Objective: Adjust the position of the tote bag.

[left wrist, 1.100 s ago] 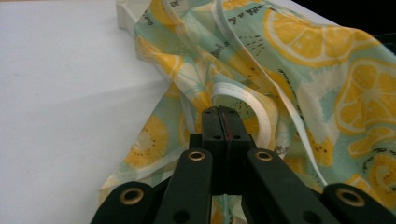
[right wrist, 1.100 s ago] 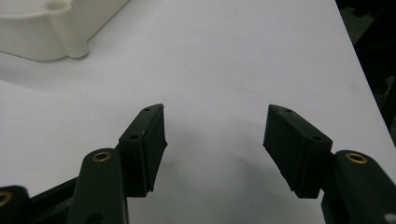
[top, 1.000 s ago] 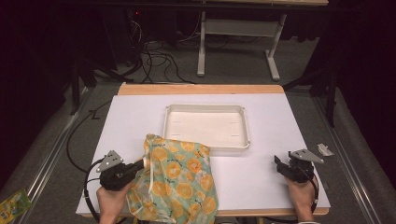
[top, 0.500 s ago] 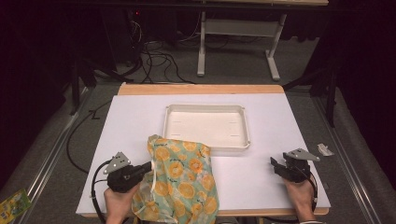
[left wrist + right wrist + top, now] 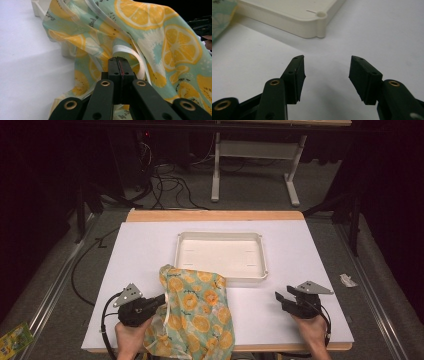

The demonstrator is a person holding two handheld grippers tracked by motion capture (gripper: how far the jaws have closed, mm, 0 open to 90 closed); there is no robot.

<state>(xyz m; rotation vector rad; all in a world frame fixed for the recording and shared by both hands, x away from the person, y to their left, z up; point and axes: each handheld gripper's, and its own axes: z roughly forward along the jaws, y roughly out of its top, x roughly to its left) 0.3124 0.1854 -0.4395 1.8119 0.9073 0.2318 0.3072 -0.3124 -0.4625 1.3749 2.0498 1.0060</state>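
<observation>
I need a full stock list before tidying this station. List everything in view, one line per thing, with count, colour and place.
Cloth bag: one, mint green with orange citrus slices, near left of the table, its far edge against the tray.
Tray: one, cream white, middle of the table.
Table: one, white top with a wooden far edge.
Paper scrap: one, white, on the floor right of the table.
Packet: one, green and yellow, floor at bottom left.
Cables: several, black, floor beyond the table.
Left gripper: one, black, shut on the cloth bag.
Right gripper: one, black, jaws apart with nothing between them, above bare table near right; they have just been closing.
</observation>
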